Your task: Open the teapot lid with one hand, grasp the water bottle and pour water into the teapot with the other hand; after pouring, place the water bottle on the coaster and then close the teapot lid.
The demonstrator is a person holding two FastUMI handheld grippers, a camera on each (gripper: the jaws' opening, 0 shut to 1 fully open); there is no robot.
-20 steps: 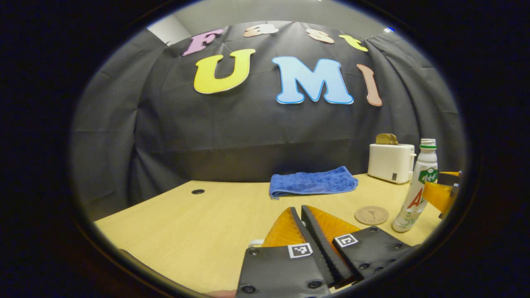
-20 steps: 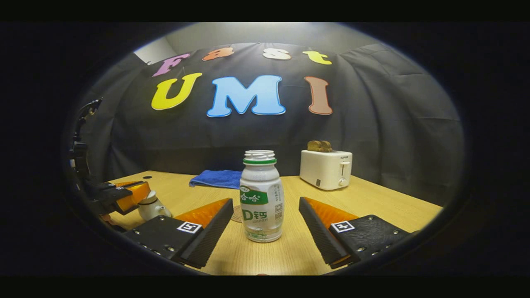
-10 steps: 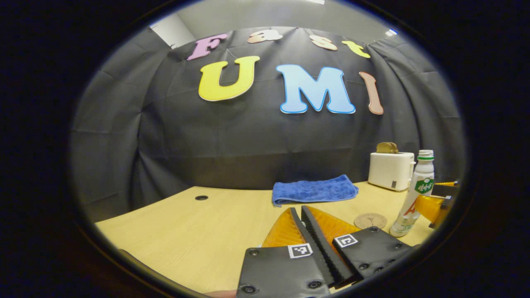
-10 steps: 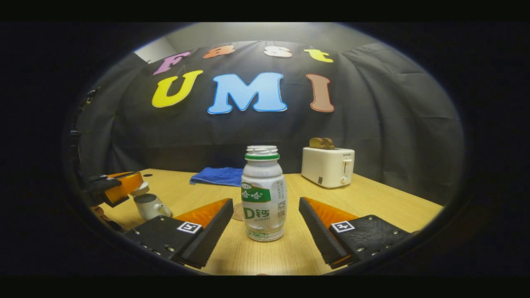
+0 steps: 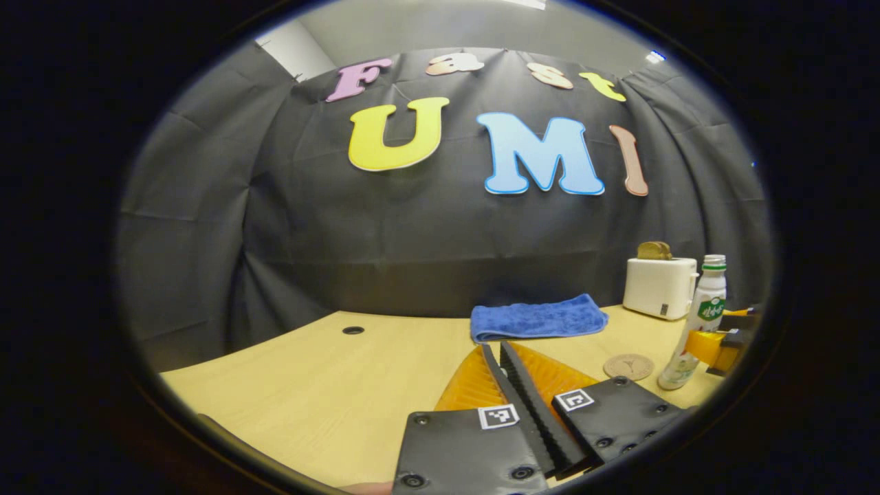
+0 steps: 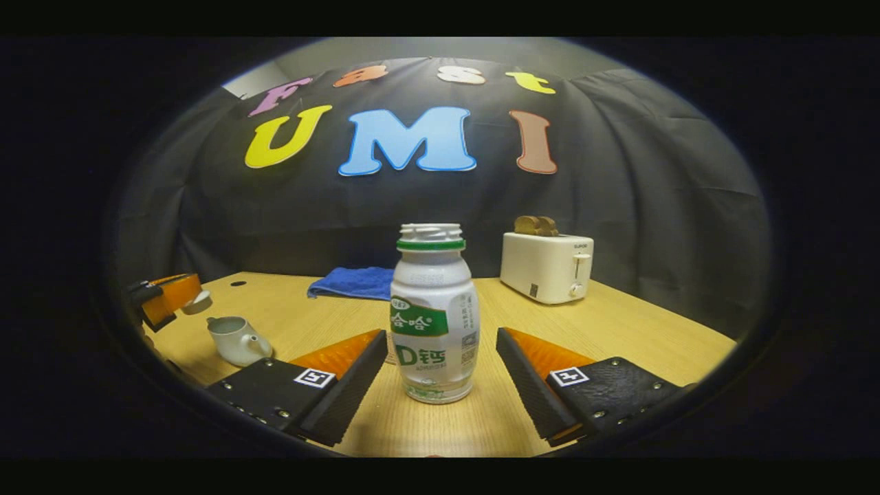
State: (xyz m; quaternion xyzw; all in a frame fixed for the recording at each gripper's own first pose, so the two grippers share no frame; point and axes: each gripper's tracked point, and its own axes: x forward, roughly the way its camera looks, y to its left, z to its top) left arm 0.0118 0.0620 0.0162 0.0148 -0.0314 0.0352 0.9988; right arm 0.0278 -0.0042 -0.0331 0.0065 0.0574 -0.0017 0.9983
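The right gripper (image 6: pixel 440 344) is spread wide, with the white plastic water bottle with a green neck ring (image 6: pixel 432 316) standing upright between its fingers, a gap on each side, so nothing is pinched. The bottle has no cap; what's inside I can't tell.

In the right gripper view, the left gripper (image 6: pixel 180 294) hangs at the far left with the small white teapot lid (image 6: pixel 201 302) at its tips, lifted clear above the small white ceramic teapot (image 6: pixel 236 339), which sits open on the pale wooden table (image 6: pixel 619 330). In its own view its fingers (image 5: pixel 512 375) look nearly pressed together.

The round cork coaster (image 5: pixel 628 366) lies just beside the bottle. A folded blue towel (image 5: pixel 538 317) and a white toaster with toast in it (image 6: pixel 546 267) sit along the back edge; plenty of bare table on the right.
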